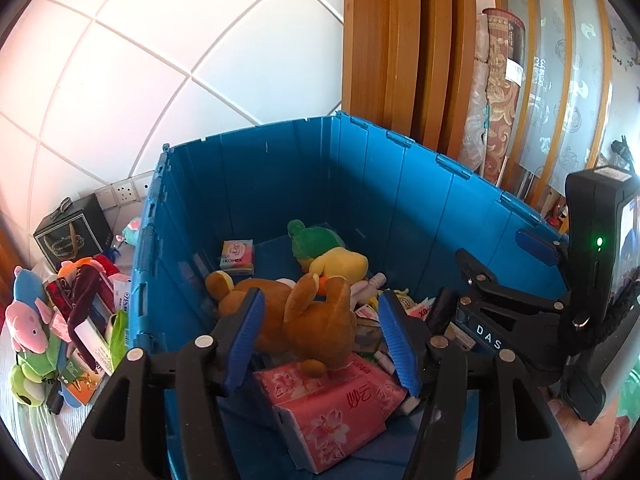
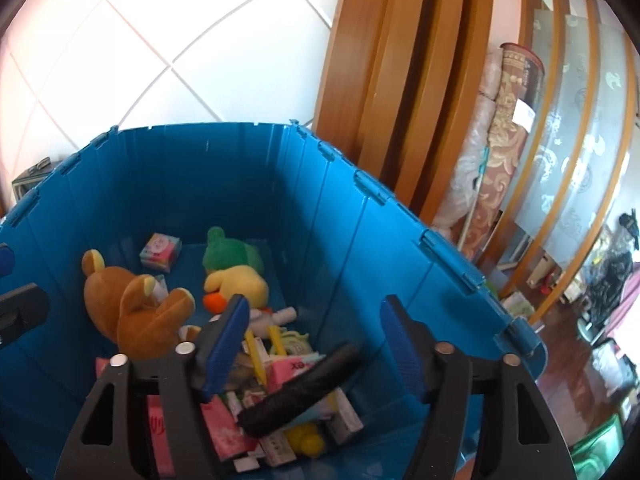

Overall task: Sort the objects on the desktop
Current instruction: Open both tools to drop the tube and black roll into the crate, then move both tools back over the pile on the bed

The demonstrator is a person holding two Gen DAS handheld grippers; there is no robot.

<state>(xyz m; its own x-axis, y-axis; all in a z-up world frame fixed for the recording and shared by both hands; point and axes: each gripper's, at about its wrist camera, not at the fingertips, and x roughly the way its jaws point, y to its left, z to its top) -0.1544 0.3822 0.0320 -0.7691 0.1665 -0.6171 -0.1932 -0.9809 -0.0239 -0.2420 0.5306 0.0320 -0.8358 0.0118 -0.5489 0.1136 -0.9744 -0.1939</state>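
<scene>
A blue plastic crate holds a brown bear plush, a green and yellow duck plush, a pink tissue pack and small packets. My left gripper hangs open over the crate; the bear lies below, between the blue pads, and neither pad touches it. In the right wrist view my right gripper is open above the same crate. A blurred black roll lies slanted below its pads, free of them, over packets and a yellow item. The bear and duck lie to the left.
Left of the crate, on a striped cloth, lies a heap of plush toys, boxes and packets, with a black gift box behind. White tiled wall at the back. Wooden door frames and rolled carpets stand to the right.
</scene>
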